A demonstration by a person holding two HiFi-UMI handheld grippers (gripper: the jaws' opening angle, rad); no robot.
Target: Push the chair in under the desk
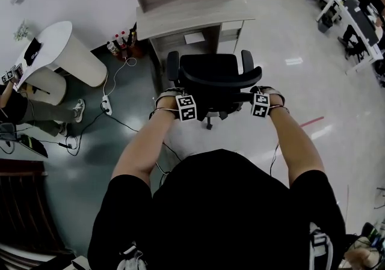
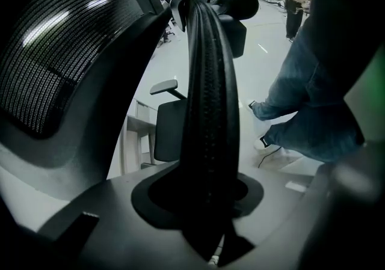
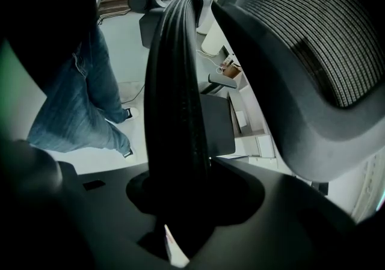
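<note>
**A:** First entry, the grippers?

**B:** The left gripper [image 1: 183,104] is clamped on the black ribbed top rim [image 2: 207,82] of the chair back, near the rim's left end, with its marker cube uppermost. The right gripper [image 1: 262,101] has the same hold on the same rim, near the right end. Both point steeply downward. In each gripper view the rim runs straight up between the jaws. The pads lie in shadow, but they look pressed against it on both sides.

**A:** Second entry, the thing held?

**B:** One black office chair [image 1: 213,76] with a mesh back, a padded seat and two armrests. It stands on the glossy grey floor [image 1: 313,82], just in front of the desk. The seat is turned toward the knee space and the back toward the person. The seat shows in front of the desktop's edge, not under it.

**A:** Third entry, the desk?

**B:** One pale wooden desk [image 1: 192,19] with a shelved hutch on top, set against the white wall.

**A:** Sundries?

**B:**
- A white power strip [image 1: 106,105] with its cable lies on the floor left of the chair, well apart from it.
- A cluster of bottles [image 1: 122,43] stands at the desk's left foot.
- A white round-ended table [image 1: 60,46] stands farther left.
- The person's blue-jeaned legs [image 2: 307,112] show beside the chair back in both gripper views.
</note>
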